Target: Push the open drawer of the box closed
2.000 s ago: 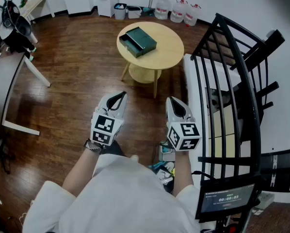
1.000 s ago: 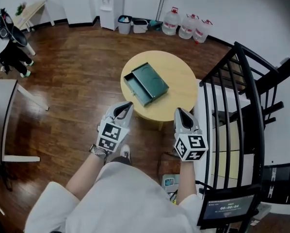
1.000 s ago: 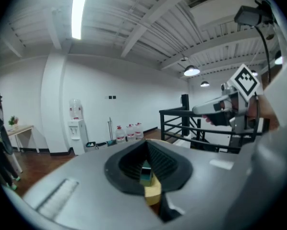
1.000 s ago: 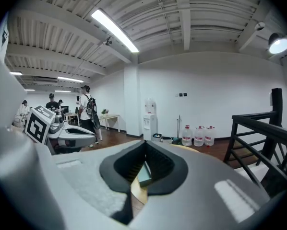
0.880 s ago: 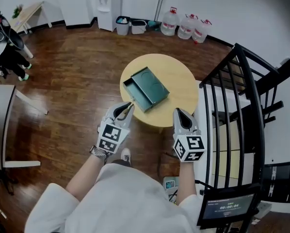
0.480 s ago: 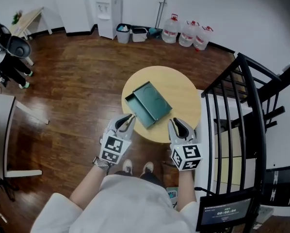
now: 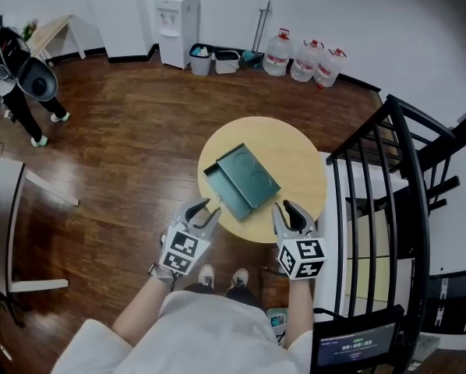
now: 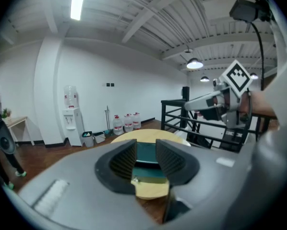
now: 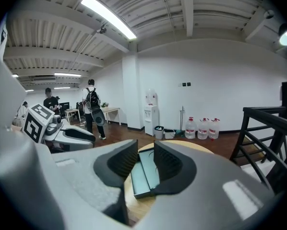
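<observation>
The green box (image 7: 252, 178) lies flat on the round table (image 7: 299, 150), turned a little askew, and its drawer (image 7: 217, 182) stands pulled out on the side that faces the left in the head view. The box is ahead of both grippers and apart from them, and neither one touches it. The left gripper (image 7: 204, 212) is at the near left edge of the table, near the front corner of the drawer. Its jaws have just been opening and now stand wide apart with nothing between the pads; in the left gripper view the box and the table edge show through the gap, further away. The right gripper (image 7: 293, 211) is at the near edge of the table, near the right corner of the box. Its jaws have also just been opening and stand well apart, and they hold nothing; in the right gripper view the drawer shows through the gap, beyond the tips. Both grippers point forward and a little down. Around the table is a dark wood floor (image 7: 124, 131). A black railing (image 7: 373, 178) stands just beside the table on the right. By the far wall are three water bottles (image 7: 307, 59) and a white dispenser (image 7: 173, 18), and a person (image 7: 19, 72) stands at the far left
</observation>
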`<move>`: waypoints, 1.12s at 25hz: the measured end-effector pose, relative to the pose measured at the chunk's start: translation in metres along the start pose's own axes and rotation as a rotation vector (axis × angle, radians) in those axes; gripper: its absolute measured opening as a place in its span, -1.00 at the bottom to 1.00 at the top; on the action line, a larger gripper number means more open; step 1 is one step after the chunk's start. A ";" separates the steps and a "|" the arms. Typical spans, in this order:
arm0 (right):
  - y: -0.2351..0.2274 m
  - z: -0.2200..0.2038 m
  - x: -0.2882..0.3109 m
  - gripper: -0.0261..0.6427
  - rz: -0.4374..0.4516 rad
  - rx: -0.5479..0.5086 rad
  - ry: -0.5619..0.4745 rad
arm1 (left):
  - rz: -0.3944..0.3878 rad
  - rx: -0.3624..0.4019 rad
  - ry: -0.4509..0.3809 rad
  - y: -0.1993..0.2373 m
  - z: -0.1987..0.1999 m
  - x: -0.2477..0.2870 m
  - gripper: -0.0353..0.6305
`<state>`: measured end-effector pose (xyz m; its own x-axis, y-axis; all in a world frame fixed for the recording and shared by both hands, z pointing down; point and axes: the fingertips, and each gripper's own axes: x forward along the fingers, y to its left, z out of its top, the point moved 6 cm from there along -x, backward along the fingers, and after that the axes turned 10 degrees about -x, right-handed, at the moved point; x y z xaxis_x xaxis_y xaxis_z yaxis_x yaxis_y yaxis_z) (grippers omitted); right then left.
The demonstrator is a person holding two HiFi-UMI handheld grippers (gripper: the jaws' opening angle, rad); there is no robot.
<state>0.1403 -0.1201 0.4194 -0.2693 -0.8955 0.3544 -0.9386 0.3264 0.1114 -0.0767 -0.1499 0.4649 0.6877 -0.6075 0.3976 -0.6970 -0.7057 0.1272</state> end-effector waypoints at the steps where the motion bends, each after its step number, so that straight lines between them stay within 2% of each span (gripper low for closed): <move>1: 0.002 -0.002 0.002 -0.60 0.001 0.006 0.010 | -0.002 -0.002 0.011 0.003 -0.004 -0.001 -0.48; 10: -0.009 -0.034 0.029 -0.60 0.031 0.081 0.149 | -0.013 -0.042 0.111 0.023 -0.041 0.023 -0.48; 14: -0.022 -0.055 0.040 -0.60 0.058 0.107 0.217 | -0.041 -0.144 0.157 0.026 -0.066 0.040 -0.48; 21: -0.055 -0.085 0.085 -0.60 0.116 0.130 0.273 | -0.052 -0.259 0.270 0.039 -0.113 0.079 -0.48; 28: -0.095 -0.110 0.123 -0.60 0.177 0.142 0.404 | -0.055 -0.222 0.417 0.031 -0.135 0.112 -0.48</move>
<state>0.2197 -0.2281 0.5547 -0.3490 -0.6310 0.6929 -0.9136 0.3938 -0.1015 -0.0491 -0.1906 0.6365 0.6164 -0.3406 0.7100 -0.7194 -0.6102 0.3318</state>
